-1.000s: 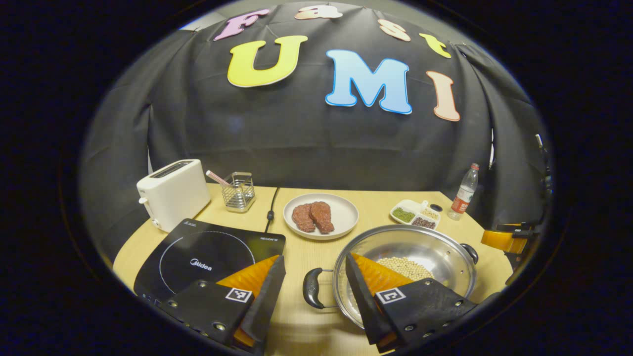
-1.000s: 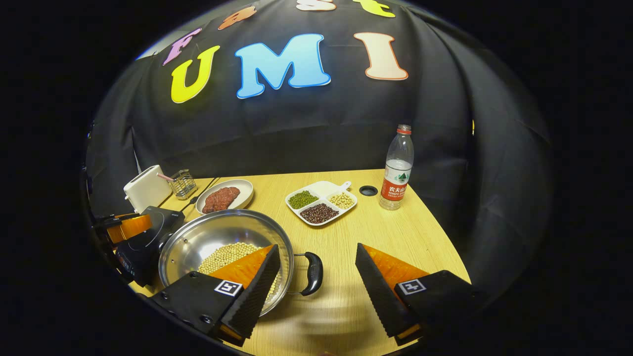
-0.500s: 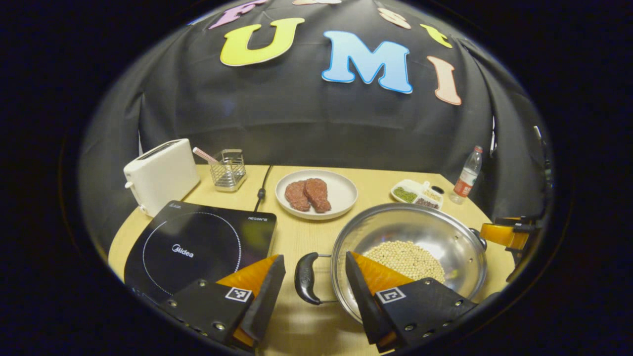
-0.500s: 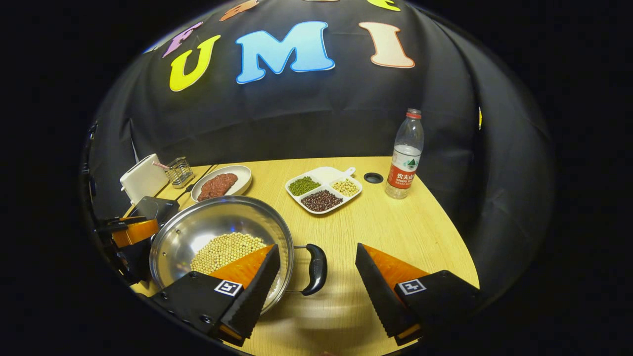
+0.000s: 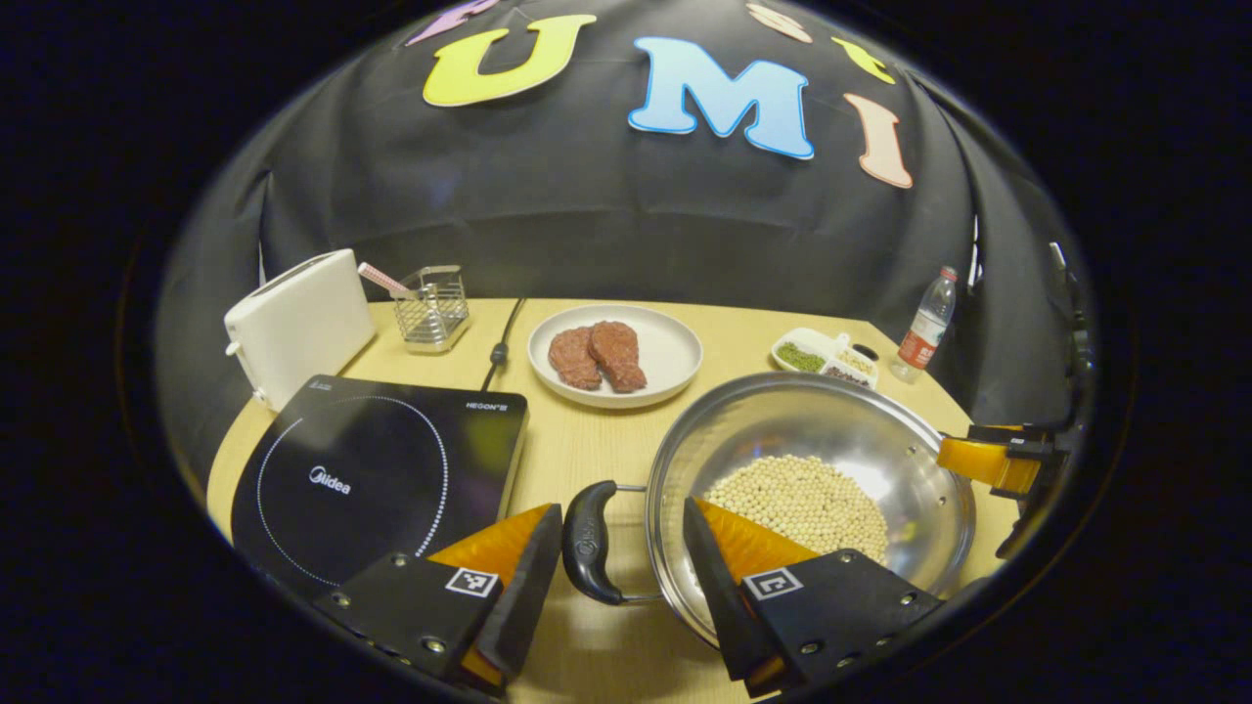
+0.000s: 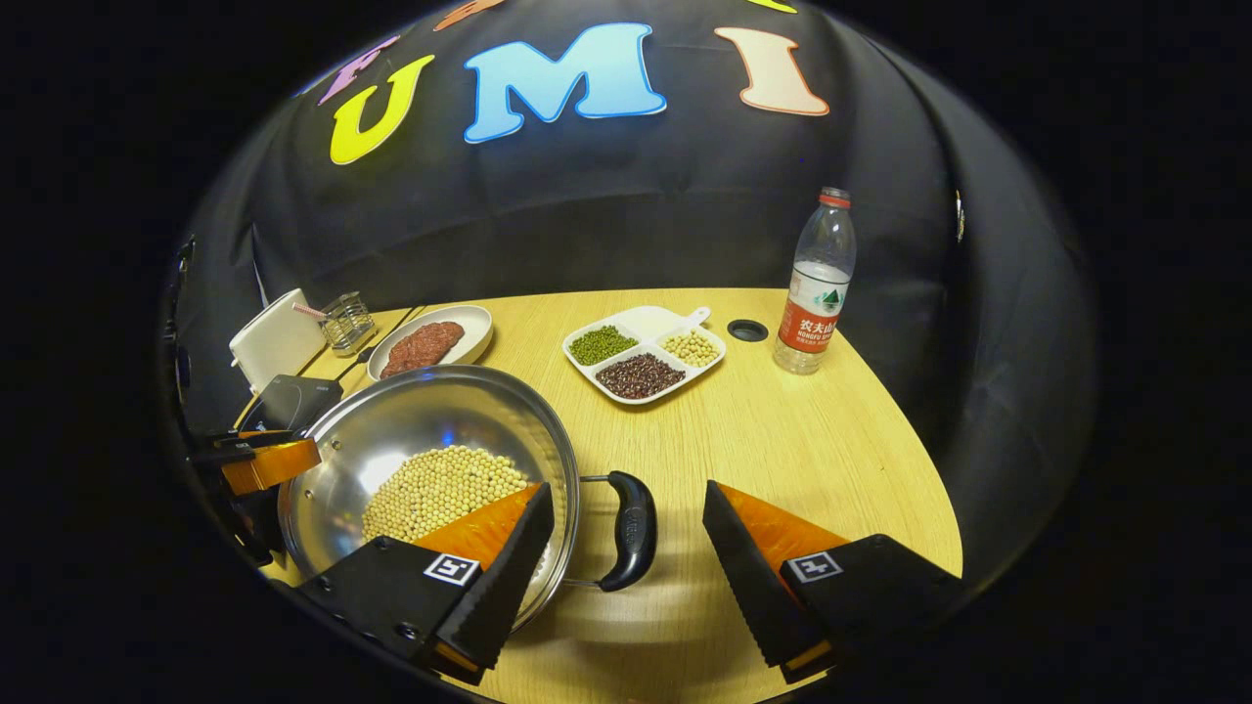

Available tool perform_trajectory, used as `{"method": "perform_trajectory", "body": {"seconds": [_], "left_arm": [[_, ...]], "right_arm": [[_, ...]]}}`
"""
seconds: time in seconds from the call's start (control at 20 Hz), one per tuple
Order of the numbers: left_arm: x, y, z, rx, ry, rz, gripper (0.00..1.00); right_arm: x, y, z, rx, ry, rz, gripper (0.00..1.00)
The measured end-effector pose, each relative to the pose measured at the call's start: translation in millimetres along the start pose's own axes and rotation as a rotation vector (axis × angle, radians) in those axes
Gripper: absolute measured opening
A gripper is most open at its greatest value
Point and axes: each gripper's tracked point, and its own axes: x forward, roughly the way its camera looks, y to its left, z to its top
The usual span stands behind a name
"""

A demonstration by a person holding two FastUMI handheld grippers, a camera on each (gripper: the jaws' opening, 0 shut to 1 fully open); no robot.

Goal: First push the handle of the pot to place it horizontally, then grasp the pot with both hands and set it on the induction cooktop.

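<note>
A steel pot (image 5: 782, 420) holding soybeans stands on the wooden table, right of the black induction cooktop (image 5: 372, 469). Its two black handles lie sideways. In the left gripper view, my left gripper (image 5: 621, 508) is open around the pot's left handle (image 5: 587, 538), which sits close to the left finger. My right gripper (image 6: 626, 489) is open around the right handle (image 6: 634, 533) of the pot (image 6: 421, 411). Neither gripper presses on a handle. The right gripper (image 5: 988, 460) also shows at the pot's far side, and the left gripper (image 6: 259, 460) likewise, in front of the cooktop (image 6: 293, 401).
Behind the cooktop stand a white toaster (image 5: 293, 328) and a wire holder (image 5: 430, 308), with a cable between them and a plate (image 5: 675, 357) of meat. A divided dish (image 6: 636, 318) of beans and a water bottle (image 6: 812, 284) stand at the back right.
Both grippers have moved forward and down toward the pot. Each handle now lies farther in between its gripper's open fingers. The pot has stayed in place.
</note>
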Motion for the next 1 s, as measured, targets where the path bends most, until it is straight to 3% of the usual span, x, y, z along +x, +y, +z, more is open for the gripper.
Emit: {"method": "perform_trajectory", "body": {"seconds": [0.1,0.3,0.35,0.55,0.7,0.75,0.85,0.9,1.0], "left_arm": [[6,0,-4,0.009,0.018,-0.002,0.72],[15,-2,-11,0.026,0.047,0.001,0.76],[15,-2,-12,0.026,0.051,0.000,0.76],[18,-2,-13,0.021,0.055,0.003,0.76],[18,1,-11,0.022,0.052,0.012,0.76],[17,1,-11,0.021,0.048,0.015,0.76],[17,3,-12,0.024,0.051,0.020,0.79],[17,3,-12,0.028,0.055,0.022,0.74],[18,3,-11,0.028,0.053,0.027,0.67]], "right_arm": [[5,0,-3,0.005,0.011,-0.001,0.93],[11,0,-9,0.010,0.039,-0.008,0.93],[11,0,-9,0.011,0.041,-0.009,0.97],[13,4,-14,0.009,0.058,0.000,0.78],[14,9,-14,0.006,0.061,0.006,0.71],[14,8,-14,0.000,0.061,0.005,0.64],[15,8,-15,0.003,0.066,0.007,0.66],[14,9,-14,0.009,0.067,0.010,0.61],[12,10,-14,0.010,0.067,0.008,0.60]]}}
